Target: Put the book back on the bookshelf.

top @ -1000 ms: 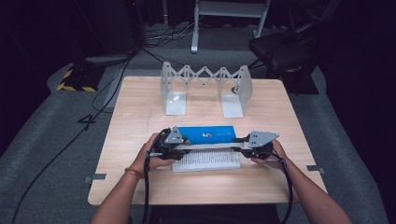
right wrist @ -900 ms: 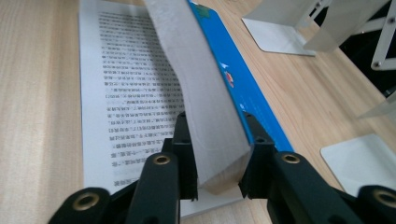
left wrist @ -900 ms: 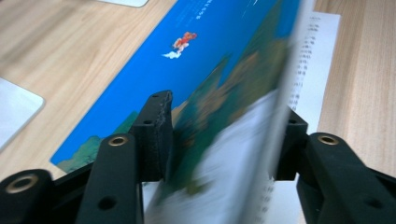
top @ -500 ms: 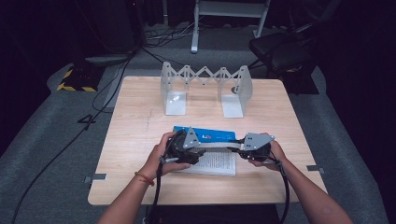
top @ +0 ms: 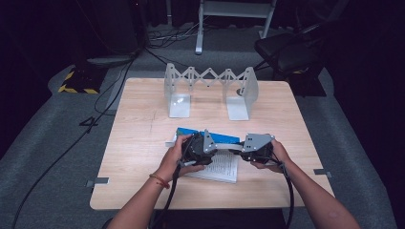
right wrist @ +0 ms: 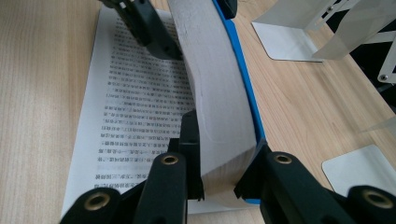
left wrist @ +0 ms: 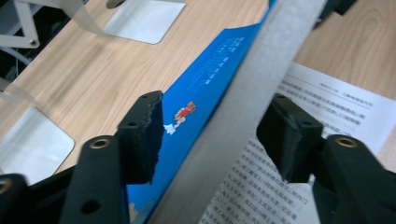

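Desk (top: 143, 109) carries the expandable metal bookend rack (top: 210, 90) at back. Blue-covered book (right wrist: 219, 93) lies open near front, page block raised. Right claw (right wrist: 219, 184) clamps that block; left claw (left wrist: 210, 135) straddles it, closing, pads not pressing.

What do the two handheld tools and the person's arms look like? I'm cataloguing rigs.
Both the left tool and right tool are black, each with a grey three-cornered plate and trailing black cable. Jaws carry brass-coloured screws. Bare forearms; a red-orange bracelet is on the left wrist.
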{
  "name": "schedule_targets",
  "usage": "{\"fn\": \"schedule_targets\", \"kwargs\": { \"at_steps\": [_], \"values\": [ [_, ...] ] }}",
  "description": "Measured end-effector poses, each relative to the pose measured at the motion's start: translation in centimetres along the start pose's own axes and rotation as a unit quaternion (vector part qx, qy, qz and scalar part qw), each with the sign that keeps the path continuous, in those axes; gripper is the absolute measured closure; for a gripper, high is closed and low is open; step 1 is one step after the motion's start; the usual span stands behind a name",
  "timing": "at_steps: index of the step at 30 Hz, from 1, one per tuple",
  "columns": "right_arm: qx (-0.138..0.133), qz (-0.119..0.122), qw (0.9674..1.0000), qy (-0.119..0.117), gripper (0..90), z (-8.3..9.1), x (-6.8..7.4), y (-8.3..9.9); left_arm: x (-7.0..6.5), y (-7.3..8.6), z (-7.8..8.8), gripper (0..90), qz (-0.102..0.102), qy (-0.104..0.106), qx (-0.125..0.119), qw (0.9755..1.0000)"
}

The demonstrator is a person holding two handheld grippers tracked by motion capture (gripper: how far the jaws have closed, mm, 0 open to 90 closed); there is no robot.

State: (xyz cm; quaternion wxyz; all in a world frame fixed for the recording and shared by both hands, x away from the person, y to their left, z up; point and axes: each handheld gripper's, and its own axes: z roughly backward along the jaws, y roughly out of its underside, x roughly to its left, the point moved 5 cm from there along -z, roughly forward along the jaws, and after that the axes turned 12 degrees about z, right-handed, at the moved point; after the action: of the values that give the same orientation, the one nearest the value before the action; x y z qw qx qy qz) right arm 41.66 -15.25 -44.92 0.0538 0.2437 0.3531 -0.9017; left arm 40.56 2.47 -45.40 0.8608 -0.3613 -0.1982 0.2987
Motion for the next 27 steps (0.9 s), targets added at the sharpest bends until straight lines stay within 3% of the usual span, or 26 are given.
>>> {"fn": "schedule_targets", "kwargs": {
  "at_steps": [4, 6, 8, 13, 15, 16, 18, 19, 21, 22, 23, 24, 25, 27],
  "values": [
    [0.011, 0.004, 0.9999, -0.002, 76.2, -0.3, 0.0, -0.4, 0.2, 1.0, 0.2, 61.9, -0.011, 0.027, -0.006, 0.9996],
    [0.013, 0.002, 0.9999, -0.002, 75.1, -0.3, 0.0, -0.6, 0.3, 1.8, 0.1, 66.2, -0.008, 0.044, -0.02, 0.9988],
    [0.013, 0.001, 0.9999, -0.004, 73.8, -0.4, 0.0, -0.7, 0.4, 2.1, 0.1, 69.0, -0.014, 0.045, -0.033, 0.9984],
    [-0.029, -0.056, 0.9979, -0.014, 62.1, -0.1, -1.0, -0.8, 1.0, 2.4, 0.3, 72.9, 0.005, 0.06, -0.061, 0.9963],
    [-0.047, -0.085, 0.9953, 0.005, 54.0, 0.6, -2.0, -0.3, 1.3, 2.5, 0.5, 74.3, 0.015, 0.064, -0.074, 0.9951],
    [-0.056, -0.105, 0.9928, 0.012, 51.5, 0.9, -2.6, 0.3, 2.2, 2.7, 1.1, 74.4, 0.047, 0.083, -0.098, 0.9906],
    [-0.07, -0.142, 0.9872, 0.017, 50.2, 1.3, -3.5, 1.5, 3.0, 2.7, 1.7, 74.4, 0.061, 0.088, -0.112, 0.9879],
    [-0.059, -0.153, 0.9862, 0.027, 49.3, 1.3, -4.0, 2.5, 3.3, 2.8, 1.9, 74.6, 0.067, 0.09, -0.117, 0.9868],
    [-0.01, -0.146, 0.9882, 0.047, 47.7, 0.6, -4.3, 4.1, 3.9, 2.9, 2.1, 74.6, 0.083, 0.097, -0.125, 0.9839],
    [-0.003, -0.153, 0.9872, 0.044, 47.6, 0.2, -4.3, 4.8, 3.9, 2.9, 2.1, 74.4, 0.083, 0.097, -0.125, 0.9839],
    [0.005, -0.153, 0.9872, 0.044, 47.6, -0.2, -4.2, 5.4, 4.5, 3.2, 2.3, 74.3, 0.092, 0.115, -0.13, 0.9805],
    [0.005, -0.153, 0.9872, 0.044, 47.6, -0.2, -4.2, 5.4, 4.5, 3.2, 2.3, 74.3, 0.092, 0.115, -0.13, 0.9805],
    [0.013, -0.159, 0.9855, 0.057, 48.4, -0.9, -4.1, 6.6, 4.8, 3.4, 2.4, 74.1, 0.096, 0.121, -0.133, 0.979],
    [0.015, -0.171, 0.9836, 0.055, 48.2, -1.4, -4.1, 7.3, 5.1, 3.8, 2.6, 73.8, 0.102, 0.128, -0.134, 0.9774]
  ]
}}
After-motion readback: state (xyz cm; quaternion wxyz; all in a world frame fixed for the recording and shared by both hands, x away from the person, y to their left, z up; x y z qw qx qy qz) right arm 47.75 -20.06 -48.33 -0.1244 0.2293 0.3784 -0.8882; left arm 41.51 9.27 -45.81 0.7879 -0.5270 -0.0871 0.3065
